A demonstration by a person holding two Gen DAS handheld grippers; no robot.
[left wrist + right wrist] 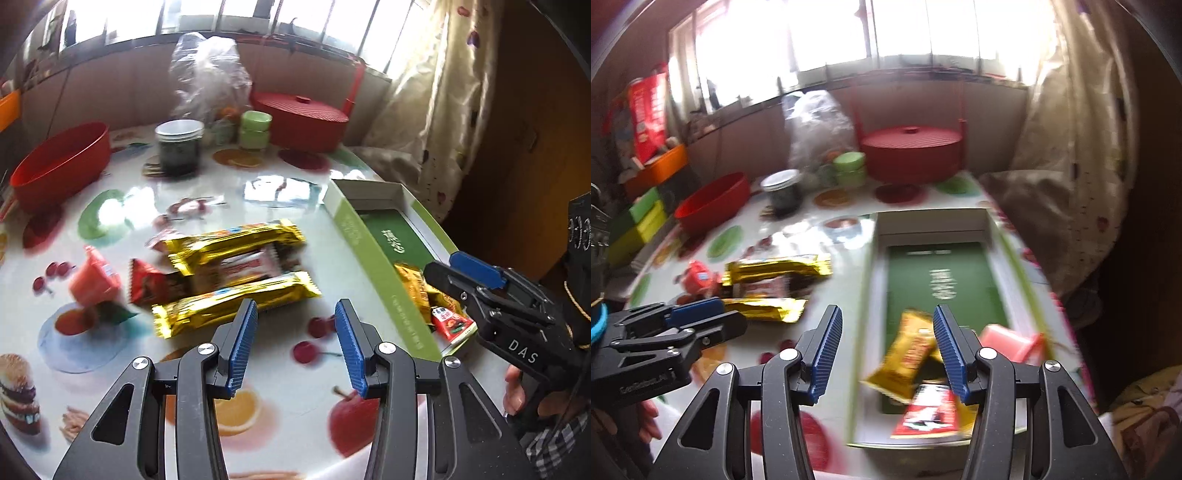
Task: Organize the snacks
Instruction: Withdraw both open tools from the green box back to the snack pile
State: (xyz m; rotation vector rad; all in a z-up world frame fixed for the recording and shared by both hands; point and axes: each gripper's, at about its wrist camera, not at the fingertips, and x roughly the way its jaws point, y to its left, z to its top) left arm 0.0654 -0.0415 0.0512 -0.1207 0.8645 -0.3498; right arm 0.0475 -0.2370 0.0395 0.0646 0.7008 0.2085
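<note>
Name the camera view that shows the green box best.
The right wrist view: the green box lies almost whole, its inside and snacks visible. The left wrist view shows it slanted at the edge, partly behind the right gripper.

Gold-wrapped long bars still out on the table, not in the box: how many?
2. One gold bar lies at the far side of the snack pile, the other gold bar at its near side, just ahead of the left tool. More could be hidden under the pile.
</note>
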